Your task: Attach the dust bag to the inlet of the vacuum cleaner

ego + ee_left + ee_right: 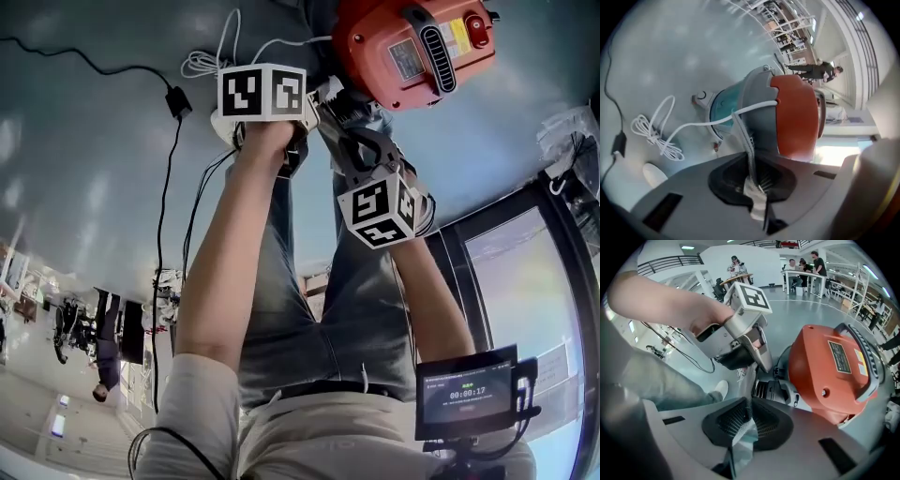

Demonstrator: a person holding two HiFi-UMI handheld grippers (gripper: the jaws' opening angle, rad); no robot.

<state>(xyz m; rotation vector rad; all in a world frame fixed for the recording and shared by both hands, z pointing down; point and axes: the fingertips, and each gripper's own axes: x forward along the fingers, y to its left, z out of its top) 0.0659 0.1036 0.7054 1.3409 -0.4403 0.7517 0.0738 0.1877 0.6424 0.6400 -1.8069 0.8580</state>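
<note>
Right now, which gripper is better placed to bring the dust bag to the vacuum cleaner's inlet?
Probably left: the left gripper, shut on the dust bag, faces the vacuum cleaner directly; the right gripper grips farther back.

The head view looks steeply down from above onto the floor (94, 141), with the vacuum cleaner (412, 47) at one o'clock near the frame's edge. The left gripper view peers along its own fingers (684, 197), close to the vacuum cleaner at twelve. The right gripper view, equally near, has it at three o'clock and the left gripper (757, 364) at eleven. All three views share the vacuum cleaner.
</note>
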